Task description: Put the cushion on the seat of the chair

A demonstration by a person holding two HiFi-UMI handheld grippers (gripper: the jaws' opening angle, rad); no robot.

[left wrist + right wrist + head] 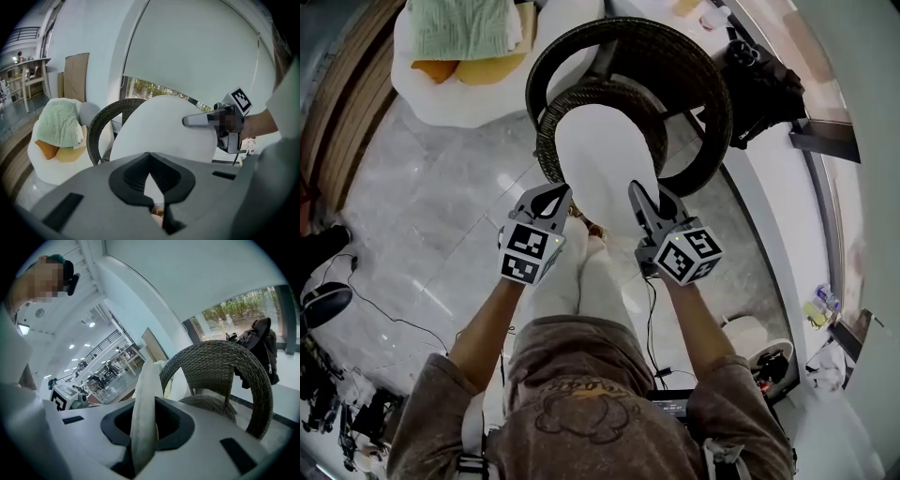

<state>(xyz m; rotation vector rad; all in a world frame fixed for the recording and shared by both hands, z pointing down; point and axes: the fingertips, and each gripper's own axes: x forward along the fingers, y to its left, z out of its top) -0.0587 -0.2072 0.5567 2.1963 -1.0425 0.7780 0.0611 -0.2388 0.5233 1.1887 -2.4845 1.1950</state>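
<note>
Hanging between both tongs, the cushion (605,159) is held above the chair (708,94) and is not yet laid down. The left tongs (555,197) are clamped on its near edge at about 7 o'clock of the disc, and the right tongs (639,199) at about 5 o'clock. In the right gripper view the white rim is seen pinched between the jaws. In the left gripper view the jaws are drawn to a narrow wedge on the same white fabric.

From the tongs the cushion stretches away toward 12 o'clock, so its long axis in the head view runs from 6 to 12. The wicker seat (549,131) lies under and just beyond it. Its rim is seen round the cushion from 8 to 12 o'clock, and the hooped back curves past at 1 to 3 o'clock.

Neither hand is nearer — both are set level at the near end. The coming move is judged to be a joint lowering with a slight push toward 12 o'clock, so that the disc settles inside the rim before the tongs are opened.
</note>
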